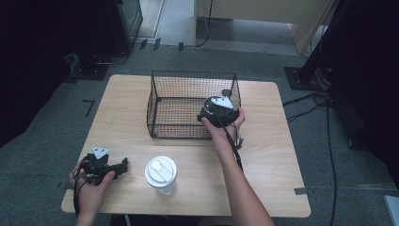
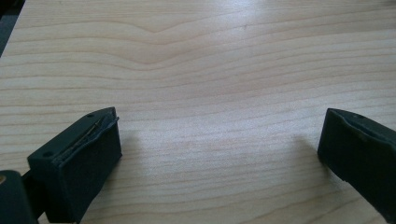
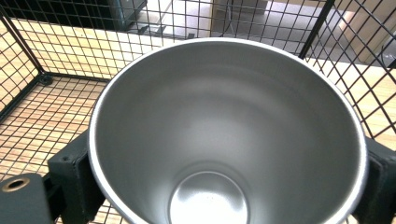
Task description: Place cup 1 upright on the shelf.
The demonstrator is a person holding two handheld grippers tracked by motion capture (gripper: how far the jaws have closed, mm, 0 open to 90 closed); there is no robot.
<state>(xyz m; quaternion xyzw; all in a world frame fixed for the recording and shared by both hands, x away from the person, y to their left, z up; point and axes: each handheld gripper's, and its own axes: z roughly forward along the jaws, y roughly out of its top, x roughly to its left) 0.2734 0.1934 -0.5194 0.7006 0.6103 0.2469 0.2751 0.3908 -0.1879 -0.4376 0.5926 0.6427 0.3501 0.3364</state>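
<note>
right gripper (image 1: 217,113) fingers clamp steel cup (image 3: 224,135) in wire basket (image 1: 160,94), base cut off | left gripper (image 1: 106,165) fingers apart

A light wooden table (image 1: 127,101) with rounded corners stands on grey carpet (image 1: 42,155). A black wire basket (image 1: 160,101) rests on its far middle part. A white lidded cup (image 1: 161,174) stands upright near the front edge, well apart from the basket.
</note>
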